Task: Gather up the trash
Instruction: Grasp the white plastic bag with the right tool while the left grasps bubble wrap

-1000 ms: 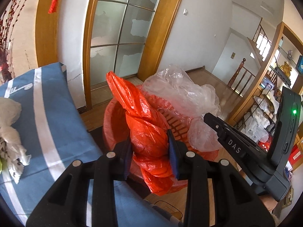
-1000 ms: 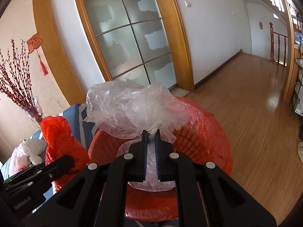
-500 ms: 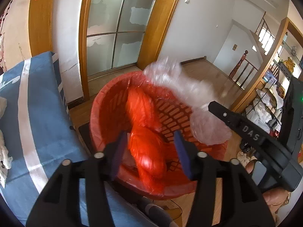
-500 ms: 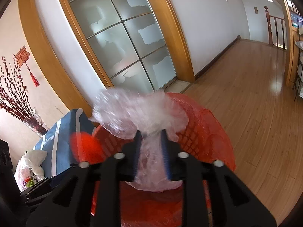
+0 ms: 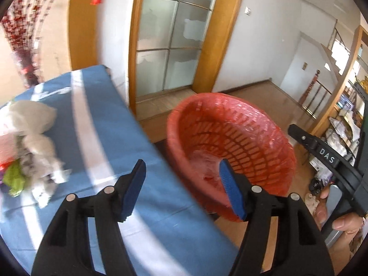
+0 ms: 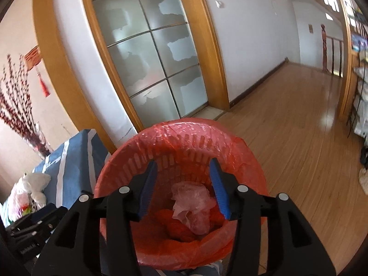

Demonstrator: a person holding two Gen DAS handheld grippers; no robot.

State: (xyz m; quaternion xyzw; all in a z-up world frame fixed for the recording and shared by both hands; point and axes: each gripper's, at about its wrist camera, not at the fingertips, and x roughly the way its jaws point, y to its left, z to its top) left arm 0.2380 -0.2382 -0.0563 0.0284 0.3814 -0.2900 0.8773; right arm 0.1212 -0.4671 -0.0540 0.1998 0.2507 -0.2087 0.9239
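Note:
A red slatted trash basket (image 6: 174, 135) lined with a red bag stands beside a blue-covered table; it also shows in the left wrist view (image 5: 264, 138). Inside it lie a clear plastic bag (image 6: 193, 200) on top of a red plastic bag (image 6: 179, 227). My right gripper (image 6: 184, 186) is open and empty above the basket mouth. My left gripper (image 5: 184, 188) is open and empty, over the table edge by the basket's left rim. More trash lies on the table: a white crumpled bag (image 5: 34, 124) and a green scrap (image 5: 13, 179).
The blue striped tablecloth (image 5: 96, 124) runs left of the basket. A frosted glass door in a wooden frame (image 6: 149, 53) stands behind. Wooden floor (image 6: 299, 126) stretches right. Shelves with goods (image 5: 345, 124) are at far right. A vase of red branches (image 6: 16, 105) stands at the table's far end.
Both grippers opened and let go: the red bag and the clear bag dropped into the basket. The left gripper swung left toward the table.

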